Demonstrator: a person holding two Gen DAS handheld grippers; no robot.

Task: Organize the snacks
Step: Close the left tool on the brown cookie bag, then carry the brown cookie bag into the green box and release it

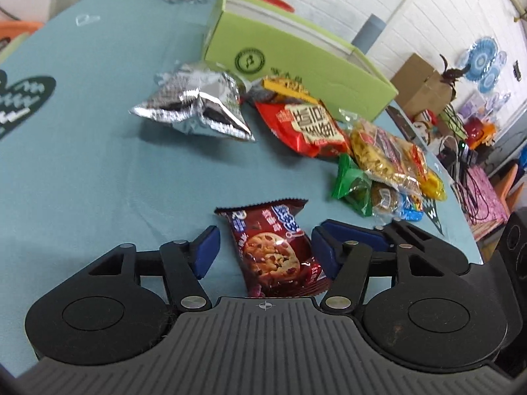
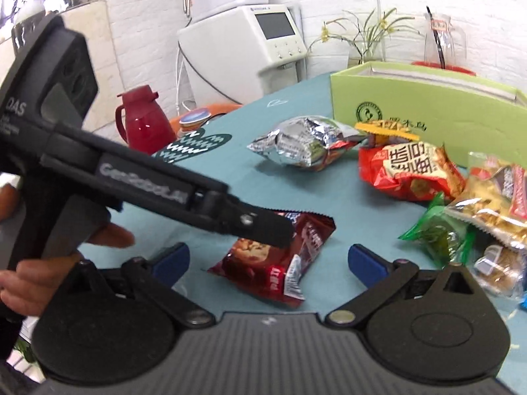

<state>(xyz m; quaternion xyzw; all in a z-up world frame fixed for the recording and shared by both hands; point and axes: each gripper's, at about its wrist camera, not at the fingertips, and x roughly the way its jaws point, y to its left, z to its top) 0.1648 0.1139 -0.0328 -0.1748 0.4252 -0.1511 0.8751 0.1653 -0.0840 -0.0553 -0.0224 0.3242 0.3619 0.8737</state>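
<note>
1. Fingers (image 1: pixel 207 251) of the left gripper (image 1: pixel 263 250) are seen apart, blue pads either side of a brown cookie packet (image 1: pixel 276 250). A gap shows at the left pad; the right pad sits just beside the wrapper, contact can't be told. No clamping is visible.
2. Same packet (image 2: pixel 280 263) is seen in the right wrist view, lying flat on the teal tablecloth (image 2: pixel 230 171), w/ the left gripper's black finger (image 2: pixel 263 227) over its top edge.
3. Right gripper (image 2: pixel 268 263) fingers are spread wide, nothing between the pads; packet lies just ahead of them, centred in the gap.
4. A hand (image 2: pixel 36 283) is seen on the left gripper's handle, at the left of the right wrist view.
5. Beyond the left fingers, a crumpled silver foil bag (image 1: pixel 194 105) lies well apart on the cloth.
6. Ahead & to the right of the fingers, a red snack bag (image 1: pixel 306 128), a yellow clear-wrapped snack (image 1: pixel 385 154) and a green packet (image 1: pixel 352 184) are piled touching each other.
7. Farthest out, a green box (image 1: pixel 296 52) stands behind the pile, open top.
8. Off the table's left edge in the right wrist view, a red jug (image 2: pixel 145 121) is seen.
</note>
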